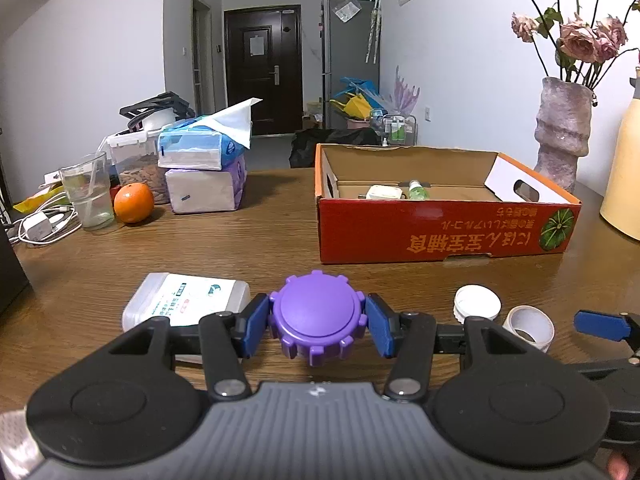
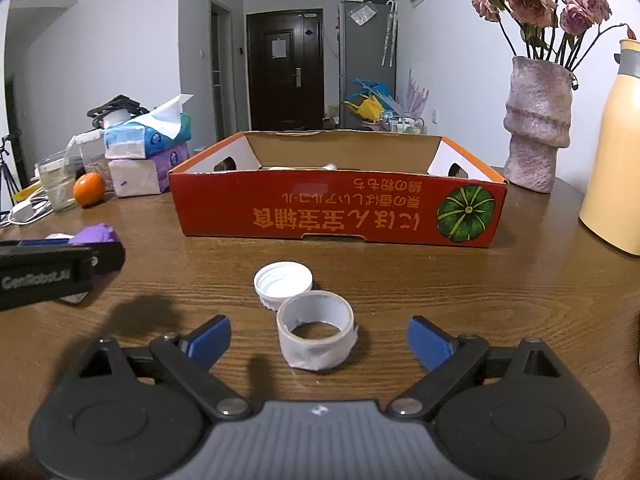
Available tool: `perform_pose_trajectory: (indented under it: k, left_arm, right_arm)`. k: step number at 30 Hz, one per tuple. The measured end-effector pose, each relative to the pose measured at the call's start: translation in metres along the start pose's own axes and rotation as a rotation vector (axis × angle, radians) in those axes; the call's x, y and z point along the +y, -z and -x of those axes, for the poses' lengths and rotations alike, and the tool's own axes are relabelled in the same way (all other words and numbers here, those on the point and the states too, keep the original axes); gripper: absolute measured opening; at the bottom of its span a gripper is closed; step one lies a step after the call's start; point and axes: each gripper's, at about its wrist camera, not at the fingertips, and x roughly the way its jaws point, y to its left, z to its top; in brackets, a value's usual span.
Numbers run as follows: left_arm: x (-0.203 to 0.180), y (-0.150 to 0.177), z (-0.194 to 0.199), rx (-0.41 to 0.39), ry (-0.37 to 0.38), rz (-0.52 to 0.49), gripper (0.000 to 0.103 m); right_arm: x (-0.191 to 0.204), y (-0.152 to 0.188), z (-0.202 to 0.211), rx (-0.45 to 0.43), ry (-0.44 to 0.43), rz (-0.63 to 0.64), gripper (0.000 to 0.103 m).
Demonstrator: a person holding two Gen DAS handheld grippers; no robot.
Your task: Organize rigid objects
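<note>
Two grippers: left gripper (image 1: 317, 325) clamped on purple knob (image 1: 317, 318), low over table (image 1: 260, 248); right gripper (image 2: 319, 334) spread wide, holding nothing
Knob handling: rigid plastic, likely light; notched rim gives bite, pads (image 1: 256, 328) on opposite sides
Loose near: 1 tape roll (image 2: 316, 334) between right fingers, untouched; 1 white cap (image 2: 283, 283) just behind; 1 flat clear case (image 1: 184, 304) left of knob
Tape grip: across outer wall, thin, may flex
Far: 1 red box (image 2: 340, 216), at least 2 small items inside
</note>
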Motion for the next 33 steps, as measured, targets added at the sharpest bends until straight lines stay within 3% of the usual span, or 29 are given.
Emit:
perform_pose_trajectory:
  k: [6,9,11,12,33]
  left_arm:
    - [0.0,0.0,0.0,0.0,0.004,-0.001,0.054]
    - [0.0,0.0,0.0,0.003,0.001,-0.001,0.054]
    - [-0.001,0.001,0.0,0.003,0.001,-0.002,0.054]
    - [-0.001,0.001,0.0,0.003,0.0,-0.003,0.054]
    - [-0.003,0.001,0.007,-0.02,-0.035,0.003,0.054]
  right_arm:
    - [0.005,-0.004,-0.009,0.018,-0.004,-0.005,0.08]
    - [0.004,-0.003,-0.01,0.035,-0.019,-0.013,0.064]
    - [0.002,-0.003,-0.012,0.05,-0.025,-0.023,0.046]
    - [0.002,-0.002,-0.013,0.056,-0.027,-0.027,0.042]
    - [-0.001,-0.004,0.014,-0.033,-0.06,-0.003,0.042]
